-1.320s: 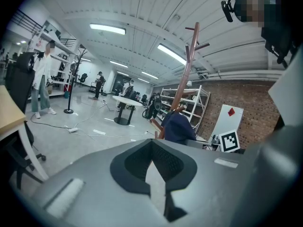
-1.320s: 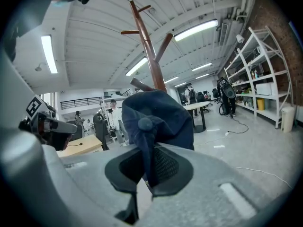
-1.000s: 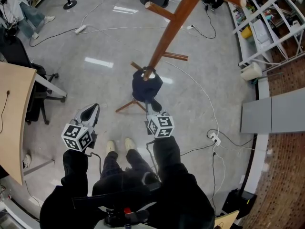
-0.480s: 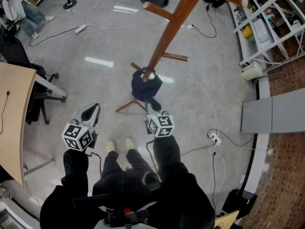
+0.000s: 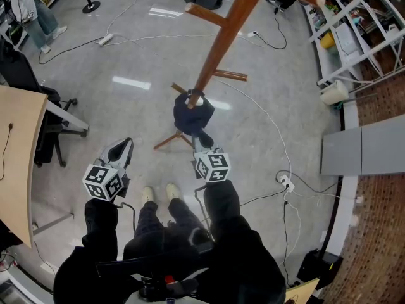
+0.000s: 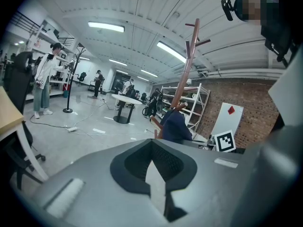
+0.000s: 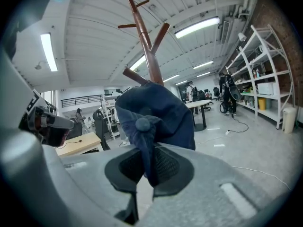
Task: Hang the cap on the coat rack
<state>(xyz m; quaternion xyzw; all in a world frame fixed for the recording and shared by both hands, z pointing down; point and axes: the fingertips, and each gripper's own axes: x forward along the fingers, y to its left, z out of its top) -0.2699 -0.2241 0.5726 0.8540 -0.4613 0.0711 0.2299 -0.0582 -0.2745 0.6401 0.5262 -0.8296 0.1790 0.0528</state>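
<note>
A dark blue cap (image 5: 193, 116) hangs from my right gripper (image 5: 201, 138), whose jaws are shut on its fabric (image 7: 149, 141). The cap is held up against a lower peg of the brown wooden coat rack (image 5: 223, 40). In the right gripper view the rack's trunk (image 7: 147, 46) rises just behind the cap (image 7: 161, 112). My left gripper (image 5: 119, 149) hangs lower left, shut and empty (image 6: 154, 174). From the left gripper view the cap (image 6: 175, 126) shows beside the rack (image 6: 189, 65).
A wooden desk (image 5: 16, 151) and an office chair (image 5: 47, 116) stand at the left. Cables and a power strip (image 5: 285, 183) lie on the shiny floor. White shelving (image 5: 354, 30) lines the right wall. A person (image 5: 38, 11) stands far back left.
The cap and my right gripper have shifted slightly up and toward the rack's peg. The left gripper has stayed where it was.
</note>
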